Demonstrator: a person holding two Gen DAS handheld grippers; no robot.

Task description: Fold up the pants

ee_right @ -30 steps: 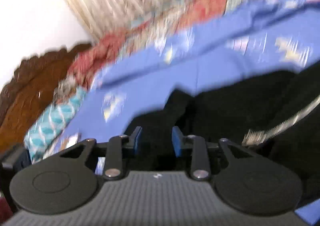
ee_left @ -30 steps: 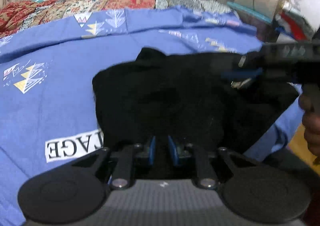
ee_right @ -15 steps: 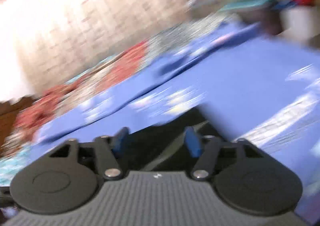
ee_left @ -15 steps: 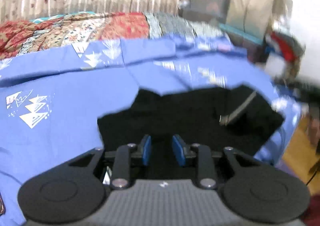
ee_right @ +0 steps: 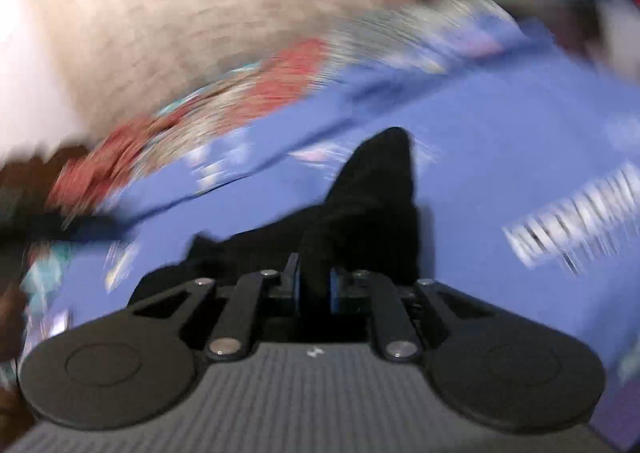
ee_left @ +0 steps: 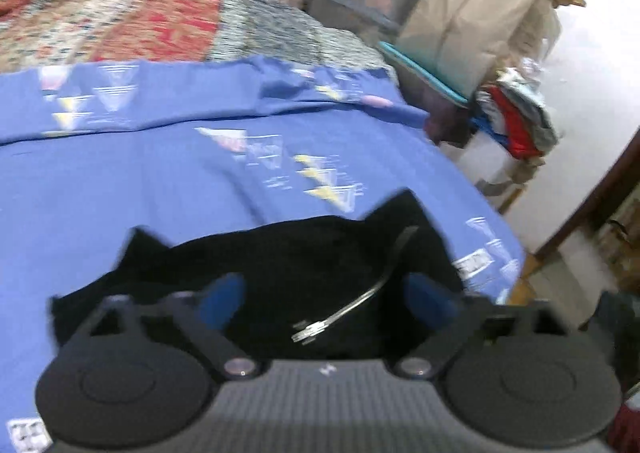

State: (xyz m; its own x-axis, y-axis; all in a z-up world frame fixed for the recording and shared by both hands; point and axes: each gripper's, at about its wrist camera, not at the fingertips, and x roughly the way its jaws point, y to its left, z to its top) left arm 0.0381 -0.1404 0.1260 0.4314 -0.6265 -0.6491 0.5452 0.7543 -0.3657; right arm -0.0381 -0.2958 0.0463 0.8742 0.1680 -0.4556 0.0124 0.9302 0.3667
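The left gripper hangs spread wide and empty over the black pants, which lie bunched on the blue bedsheet near its edge, a grey drawstring trailing across them. The right gripper is pinched tight on a raised ridge of the pants. Judging by the compact heap, at least 1 fold looks made, with more left. The right view is heavily smeared; layers and waistband are hard to read. Beyond lies a patterned quilt
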